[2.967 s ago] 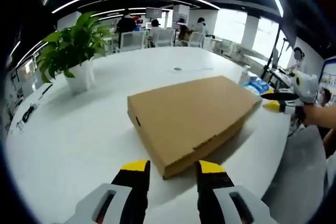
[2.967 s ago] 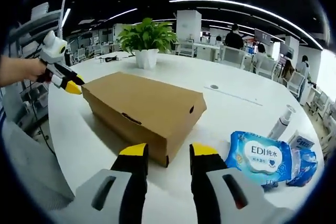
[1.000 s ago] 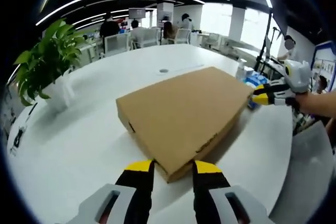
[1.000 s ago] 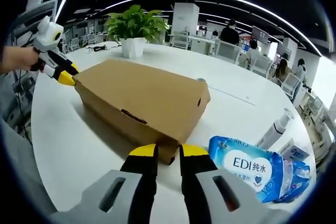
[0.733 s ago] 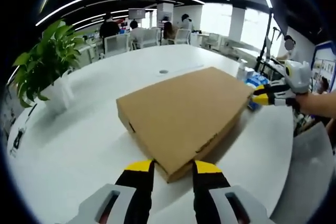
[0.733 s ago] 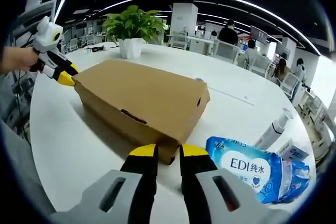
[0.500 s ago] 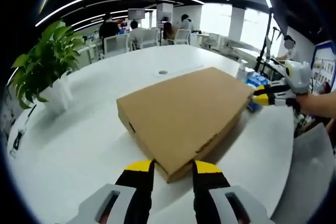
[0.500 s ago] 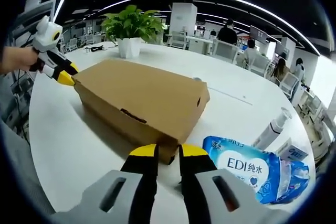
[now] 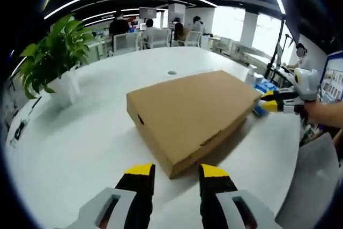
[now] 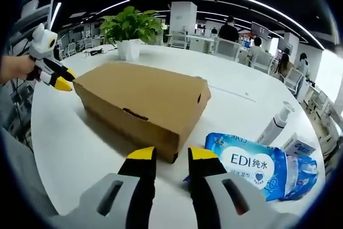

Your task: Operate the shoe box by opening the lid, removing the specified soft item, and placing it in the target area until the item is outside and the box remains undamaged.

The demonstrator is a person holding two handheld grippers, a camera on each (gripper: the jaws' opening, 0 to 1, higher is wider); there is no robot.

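In the left gripper view, the left gripper (image 9: pixel 173 171) rose from the bottom of the frame with its yellow-tipped jaws parted and holding nothing, just short of the near corner of the shoe box (image 9: pixel 195 112). The brown cardboard box lay closed at the centre of the frame on the white table (image 9: pixel 80 138), its lid down. At the right edge of that view the right gripper (image 9: pixel 272 102) sat close to the box's far corner, held by a hand. In the right gripper view, the right gripper (image 10: pixel 168 155) likewise stood with its jaws apart and empty at the bottom centre, near the box's (image 10: pixel 142 103) closest corner. Just right of those jaws, in the lower right, lay a blue pack of wet wipes (image 10: pixel 257 165), with a white pump bottle (image 10: pixel 275 123) and further small packets beyond it. At the left edge the left gripper (image 10: pixel 60 80) hovered near the box's far end. Farther back on the table (image 10: pixel 86 148) stood a potted plant (image 10: pixel 128 30) in a white pot. Behind it stretched an open office with chairs, seated people, white columns and long curved ceiling lights.
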